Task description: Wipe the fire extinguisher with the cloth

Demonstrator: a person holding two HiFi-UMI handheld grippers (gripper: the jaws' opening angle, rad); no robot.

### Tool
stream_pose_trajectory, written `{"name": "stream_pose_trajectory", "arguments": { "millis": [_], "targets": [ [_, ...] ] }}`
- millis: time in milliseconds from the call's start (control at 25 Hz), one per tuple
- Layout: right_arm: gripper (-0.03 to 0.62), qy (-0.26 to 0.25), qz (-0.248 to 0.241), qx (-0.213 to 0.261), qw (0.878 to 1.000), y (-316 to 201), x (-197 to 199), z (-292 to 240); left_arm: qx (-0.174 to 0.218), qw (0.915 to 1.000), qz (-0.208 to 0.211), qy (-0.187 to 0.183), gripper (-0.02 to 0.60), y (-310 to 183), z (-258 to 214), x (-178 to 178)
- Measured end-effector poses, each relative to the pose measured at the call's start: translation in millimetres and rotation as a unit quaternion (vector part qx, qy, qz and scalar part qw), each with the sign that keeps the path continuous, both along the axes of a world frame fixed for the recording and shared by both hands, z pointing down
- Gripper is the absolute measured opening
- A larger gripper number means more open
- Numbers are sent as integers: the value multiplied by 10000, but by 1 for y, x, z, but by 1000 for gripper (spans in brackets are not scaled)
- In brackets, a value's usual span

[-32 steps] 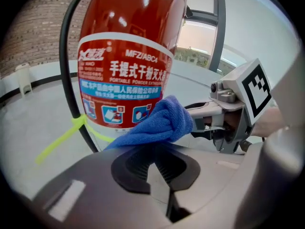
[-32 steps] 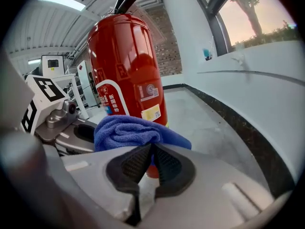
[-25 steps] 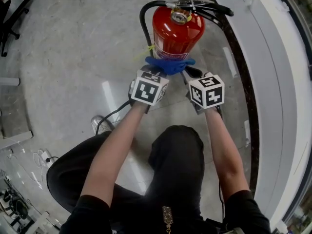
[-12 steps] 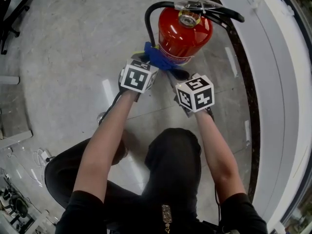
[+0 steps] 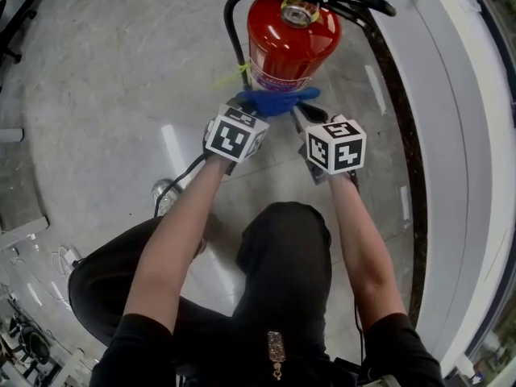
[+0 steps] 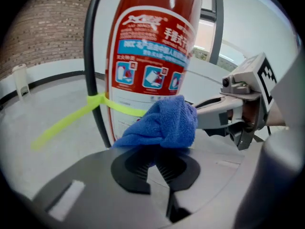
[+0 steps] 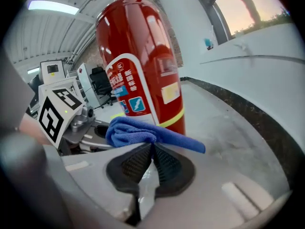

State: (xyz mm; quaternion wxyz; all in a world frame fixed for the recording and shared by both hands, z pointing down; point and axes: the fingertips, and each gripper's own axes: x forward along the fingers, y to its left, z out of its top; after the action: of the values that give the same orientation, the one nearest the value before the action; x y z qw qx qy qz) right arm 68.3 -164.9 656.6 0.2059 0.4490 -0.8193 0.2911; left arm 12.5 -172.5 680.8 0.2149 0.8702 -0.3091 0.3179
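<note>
two tools hold one blue cloth (image 5: 278,101) between them. the left tool (image 5: 251,111) is shut tight on one end of it and the right tool (image 5: 305,115) is shut tight on the other end, so the cloth is pulled against the red fire extinguisher (image 5: 290,43). a moment ago the cloth was round on the left side of the red body, and both hands were over that way. now it has slid back to the front, low down, over the bottom of the white label. that looks like a back and forth rub, so i think the wiping is going on right now and is not done. the top, the handle and the back side may still need a rub, but i cannot be sure. the fire extinguisher stands up straight on the floor (image 5: 105,95), right in front of the person's knees. a black hose (image 5: 234,31) runs up its left side, with a yellow-green tie (image 6: 71,118) round it. the floor is pale grey and shiny, like smooth stone. a dark strip (image 5: 395,111) curves along it beside a white wall (image 5: 451,135) on the right. farther off there is a brick wall (image 6: 43,32) and a black chair (image 7: 100,75). some white cables (image 5: 68,258) lie on the floor at the lower left.
</note>
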Motion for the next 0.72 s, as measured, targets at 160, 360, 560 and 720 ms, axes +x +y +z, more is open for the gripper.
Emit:
{"name": "stream_pose_trajectory", "arguments": {
  "millis": [160, 360, 560, 720],
  "targets": [
    [17, -33, 398, 50, 9992, -10, 27, 2, -57, 9996, 175, 211, 15, 10, -2, 29],
    [17, 115, 511, 139, 9985, -33, 47, 5, -265, 9985, 132, 451, 15, 12, -1, 55],
    [15, 202, 463, 94, 9987, -40, 50, 16, -281, 9987, -6, 419, 15, 11, 7, 53],
    [15, 241, 341, -174, 9990, -20, 34, 37, -317, 9994, -102, 126, 15, 9, 21, 24]
  ]
}}
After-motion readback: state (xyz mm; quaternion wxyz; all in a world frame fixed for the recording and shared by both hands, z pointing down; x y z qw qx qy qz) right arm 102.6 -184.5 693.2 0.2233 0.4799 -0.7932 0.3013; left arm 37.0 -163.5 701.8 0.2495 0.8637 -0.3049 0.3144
